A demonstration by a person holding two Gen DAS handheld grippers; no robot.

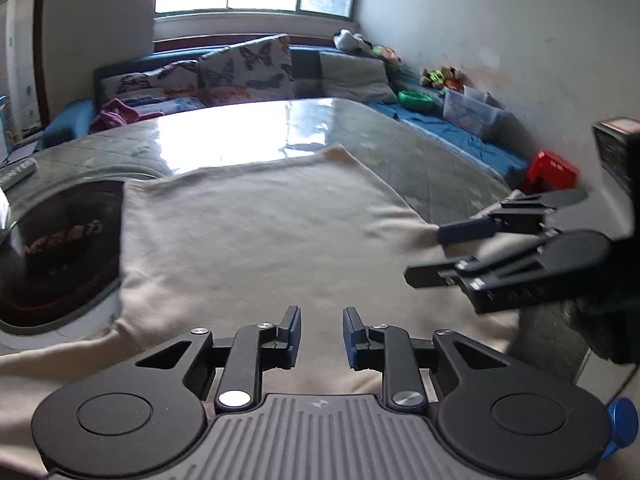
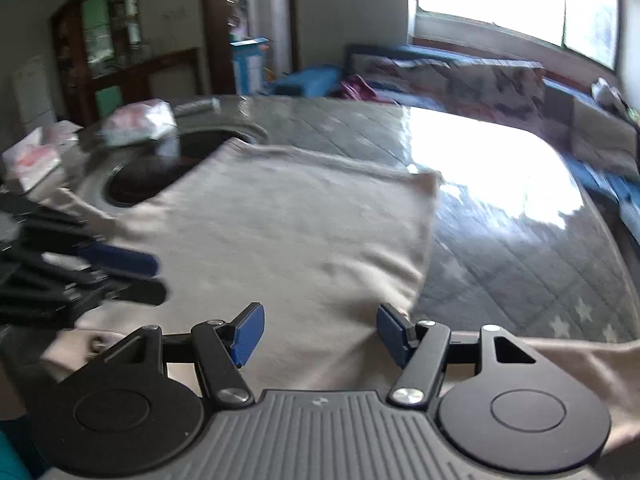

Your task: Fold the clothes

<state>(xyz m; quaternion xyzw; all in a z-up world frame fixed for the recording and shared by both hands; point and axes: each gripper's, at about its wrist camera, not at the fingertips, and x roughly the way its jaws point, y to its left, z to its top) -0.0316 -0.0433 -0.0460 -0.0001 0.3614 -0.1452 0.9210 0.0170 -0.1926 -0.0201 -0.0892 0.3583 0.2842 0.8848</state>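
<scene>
While both gape, left hand-held gripper point(image 1: 321, 337) and right hand-held gripper point(image 2: 318, 334) hover over cloth point(image 1: 260, 240).

Matt beige cloth garment point(image 1: 256, 240) lies on a glossy, quilt-patterned table cover point(image 2: 500, 248).

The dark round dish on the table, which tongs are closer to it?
Left. The left tongs hover over the beige cloth beside the dark dish; the right tongs are near the cloth's opposite edge.

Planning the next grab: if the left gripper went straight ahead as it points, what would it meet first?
Probably the beige garment spread on the table; the left gripper hangs open over it. Height is unclear.
</scene>
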